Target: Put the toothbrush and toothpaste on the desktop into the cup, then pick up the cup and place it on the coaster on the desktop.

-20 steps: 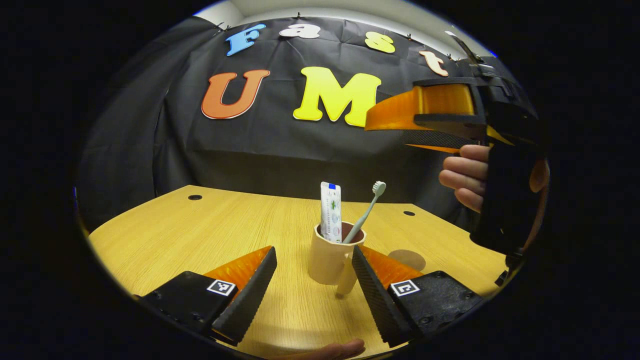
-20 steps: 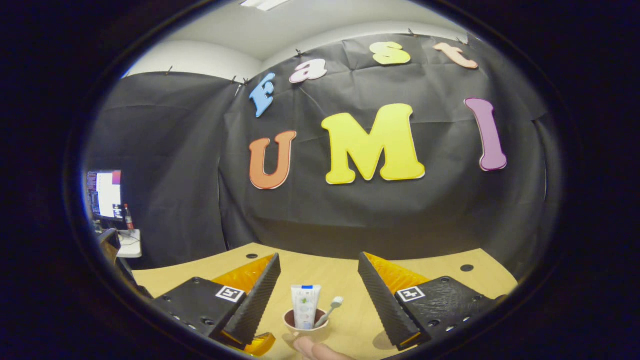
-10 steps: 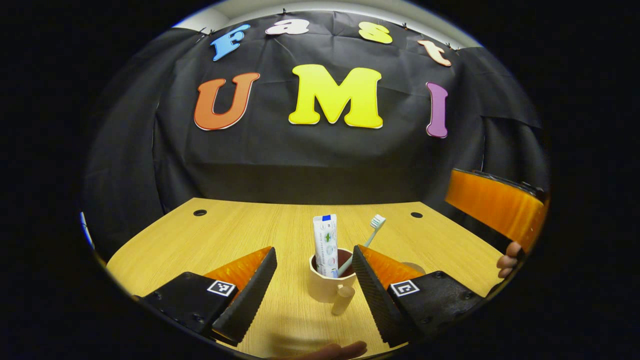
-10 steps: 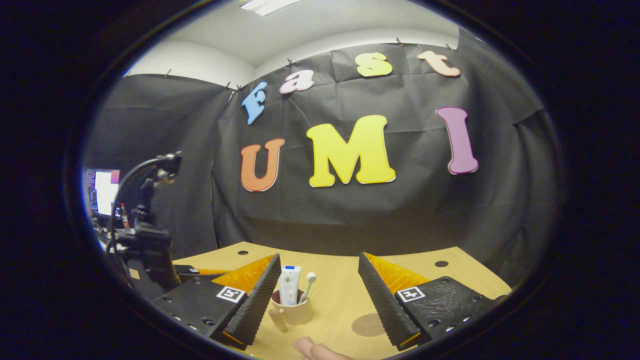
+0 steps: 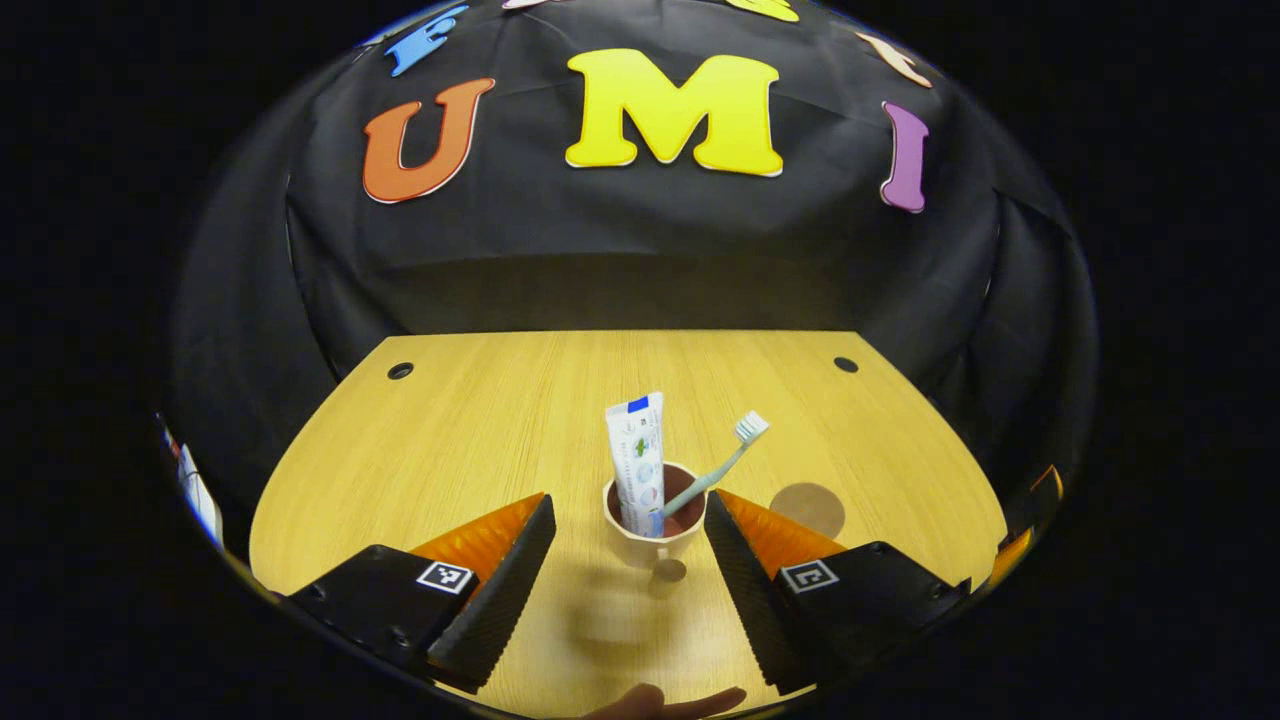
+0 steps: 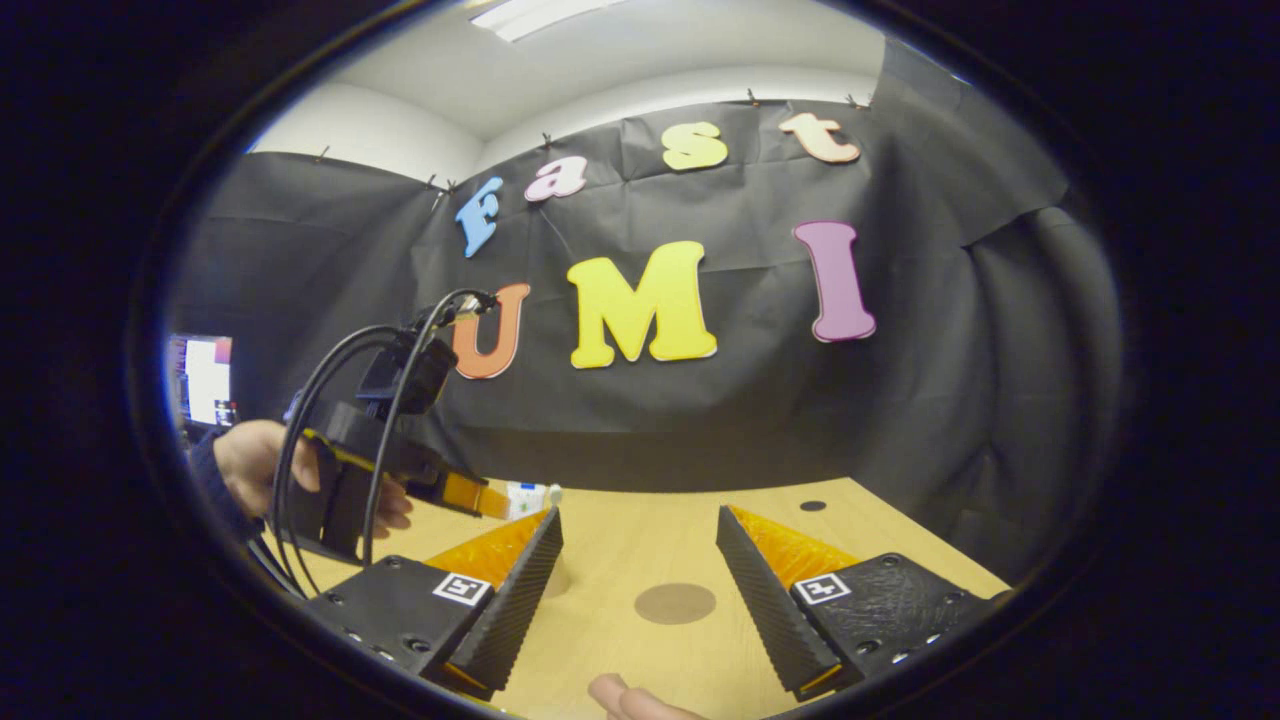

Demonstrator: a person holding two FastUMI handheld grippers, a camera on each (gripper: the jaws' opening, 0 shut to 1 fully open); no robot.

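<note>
A beige cup (image 5: pixel 648 528) stands on the wooden desktop (image 5: pixel 480 420), handle toward me, with the white toothpaste tube (image 5: pixel 637 455) and the pale green toothbrush (image 5: pixel 715 468) upright in it. My left gripper (image 5: pixel 630 575) is open, and the cup sits just beyond its fingertips, between them. The round brown coaster (image 5: pixel 808 507) lies bare to the cup's right. In the right gripper view my right gripper (image 6: pixel 640 590) is open over the coaster (image 6: pixel 675 603). A hand (image 6: pixel 250 462) holds the left gripper (image 6: pixel 478 496) at the left, with the toothpaste top (image 6: pixel 524 492) peeking past it.
Small cable holes (image 5: pixel 400 371) (image 5: pixel 846 364) mark the desktop's far corners. Black cloth walls close the back and sides. A lit monitor (image 6: pixel 205 380) shows far left. A fingertip (image 6: pixel 615 692) shows at the bottom edge.
My left gripper has risen and tipped down, so I look at the cup from higher up. My right gripper has swung right, off the cup, bringing the coaster between its fingers.
</note>
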